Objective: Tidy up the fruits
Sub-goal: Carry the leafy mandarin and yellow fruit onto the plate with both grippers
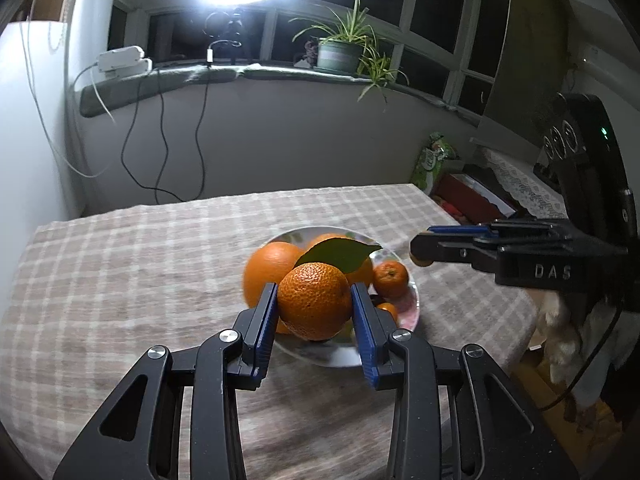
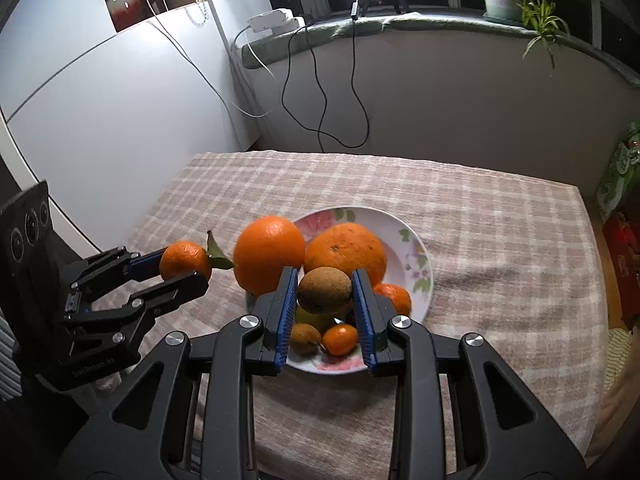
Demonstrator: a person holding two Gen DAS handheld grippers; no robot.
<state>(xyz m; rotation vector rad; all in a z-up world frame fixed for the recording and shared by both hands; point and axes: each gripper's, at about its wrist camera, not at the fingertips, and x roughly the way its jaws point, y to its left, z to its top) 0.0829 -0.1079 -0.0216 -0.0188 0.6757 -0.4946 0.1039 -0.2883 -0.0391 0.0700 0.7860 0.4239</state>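
The left claw (image 1: 314, 300) is clamped on a small bumpy orange mandarin with a green leaf (image 1: 313, 300). The mandarin is held up in the air, just beside the near left edge of the round white plate with pink flowers (image 2: 416, 248). The right claw (image 2: 325, 290) is clamped on a brown fuzzy kiwi (image 2: 325, 289), held above the near part of the plate.

Each fruit should probably be lowered slowly into a free spot on the plate and let go only once it is resting, so nothing gets bumped or rolls off. The squeeze should be kept soft, since the kiwi looks easy to squash.

In the right wrist view, the fruit on the plate is shown well: two big round oranges (image 2: 269, 254), a small orange kumquat (image 2: 340, 339) and more little fruit under the kiwi. In the left wrist view, much of that is hidden behind the mandarin, but the right claw is seen from the side over the checked beige tablecloth on the table (image 1: 160, 260).
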